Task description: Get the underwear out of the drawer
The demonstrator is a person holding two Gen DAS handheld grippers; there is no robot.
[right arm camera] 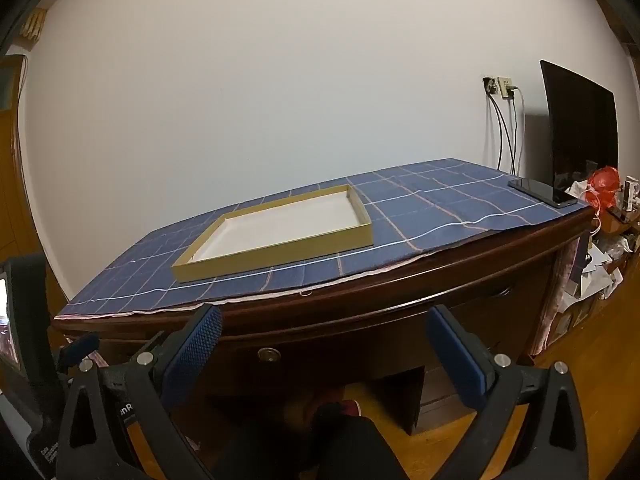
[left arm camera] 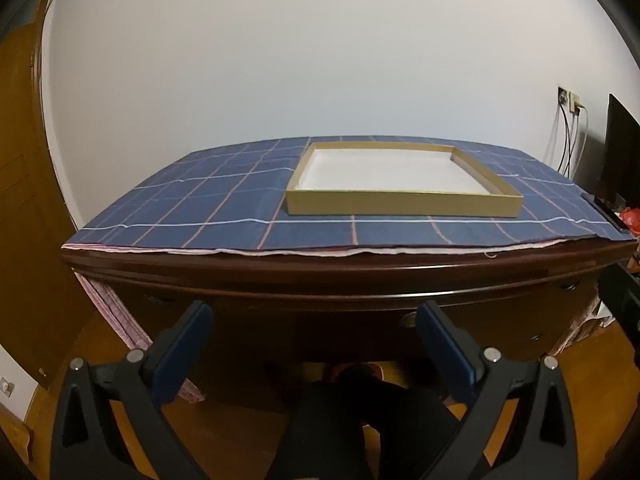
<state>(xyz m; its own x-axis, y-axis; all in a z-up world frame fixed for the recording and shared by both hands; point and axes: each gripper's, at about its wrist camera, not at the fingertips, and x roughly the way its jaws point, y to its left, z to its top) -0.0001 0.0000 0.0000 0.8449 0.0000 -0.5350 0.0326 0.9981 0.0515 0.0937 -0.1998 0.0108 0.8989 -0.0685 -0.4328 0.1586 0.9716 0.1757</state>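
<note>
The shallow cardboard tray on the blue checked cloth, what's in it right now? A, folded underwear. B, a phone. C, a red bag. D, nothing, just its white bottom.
D: the tray shows only its bare white bottom in both wrist views; the phone lies apart on the cloth.

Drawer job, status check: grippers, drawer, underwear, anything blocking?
Left gripper open, empty. Right gripper open, empty. Drawer shut, knob untouched; no underwear in view. Nothing in the way; empty tray on the cloth above.
</note>
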